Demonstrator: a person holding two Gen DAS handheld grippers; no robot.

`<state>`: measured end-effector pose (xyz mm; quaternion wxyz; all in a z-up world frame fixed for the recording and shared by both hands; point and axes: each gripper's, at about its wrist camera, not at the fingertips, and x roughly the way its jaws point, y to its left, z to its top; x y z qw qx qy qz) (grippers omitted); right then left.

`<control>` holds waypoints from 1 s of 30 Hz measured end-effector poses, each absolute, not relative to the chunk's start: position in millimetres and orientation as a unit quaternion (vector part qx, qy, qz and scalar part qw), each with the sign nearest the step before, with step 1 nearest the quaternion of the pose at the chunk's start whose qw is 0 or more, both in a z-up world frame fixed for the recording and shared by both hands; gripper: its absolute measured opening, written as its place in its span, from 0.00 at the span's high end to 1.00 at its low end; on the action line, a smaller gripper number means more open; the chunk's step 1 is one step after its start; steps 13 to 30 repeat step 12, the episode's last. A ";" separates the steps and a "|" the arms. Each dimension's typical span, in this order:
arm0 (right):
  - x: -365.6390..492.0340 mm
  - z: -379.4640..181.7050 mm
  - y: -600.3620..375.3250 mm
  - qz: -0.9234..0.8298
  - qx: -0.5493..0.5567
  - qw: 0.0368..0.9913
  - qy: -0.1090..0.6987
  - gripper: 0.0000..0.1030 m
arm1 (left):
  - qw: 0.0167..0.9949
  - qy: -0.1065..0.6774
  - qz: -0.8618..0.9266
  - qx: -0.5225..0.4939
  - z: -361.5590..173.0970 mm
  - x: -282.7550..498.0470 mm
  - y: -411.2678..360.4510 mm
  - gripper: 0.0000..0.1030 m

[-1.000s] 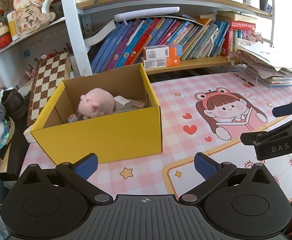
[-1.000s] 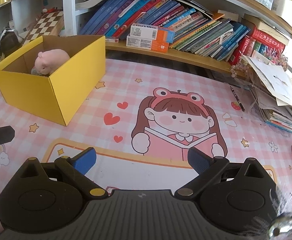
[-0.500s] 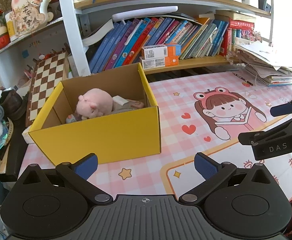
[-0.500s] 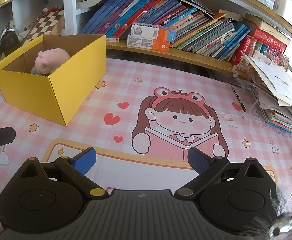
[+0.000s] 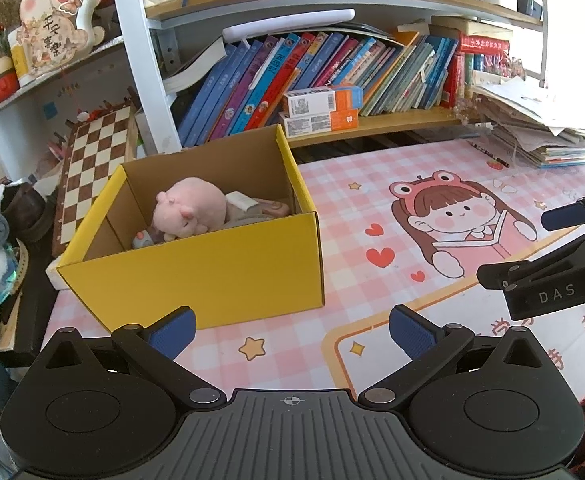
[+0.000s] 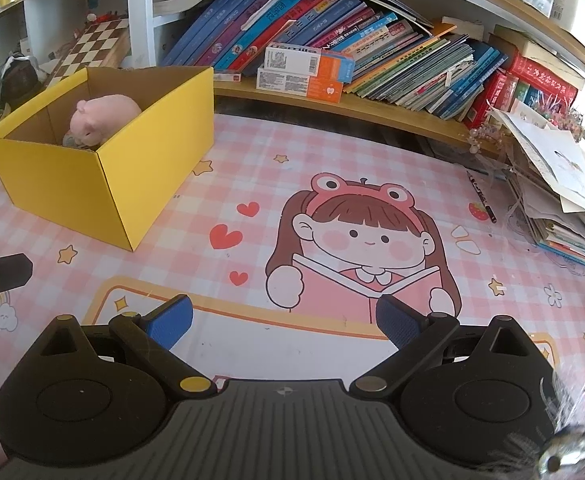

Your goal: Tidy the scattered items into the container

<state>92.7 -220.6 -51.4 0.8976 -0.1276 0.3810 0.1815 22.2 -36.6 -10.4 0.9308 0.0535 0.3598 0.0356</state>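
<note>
Both tongs released, I note: left gripper (image 5: 290,326) and right gripper (image 6: 284,318) empty above pink desk mat (image 6: 228,184); yellow cardboard box (image 5: 212,280) at 11 o'clock holds pink plush pig (image 5: 190,208).

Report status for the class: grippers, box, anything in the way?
Left gripper open, empty. Right gripper open, empty. Yellow box upright on mat, pink plush pig inside. Nothing blocking the box.

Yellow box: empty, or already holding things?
Holding things. The yellow box stands open-topped with a pink plush and smaller items I cannot identify lying inside.
</note>
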 end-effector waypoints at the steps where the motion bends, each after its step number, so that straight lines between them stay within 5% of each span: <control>1: 93.1 -51.5 -220.7 0.181 -0.127 0.897 0.381 0.04 | 0.931 0.360 0.035 0.054 -10.6 22.5 -36.8 0.00; 30: 95.3 -53.9 -220.0 0.184 -0.127 0.895 0.386 0.04 | 0.929 0.369 0.026 0.031 -15.0 23.6 -31.9 0.00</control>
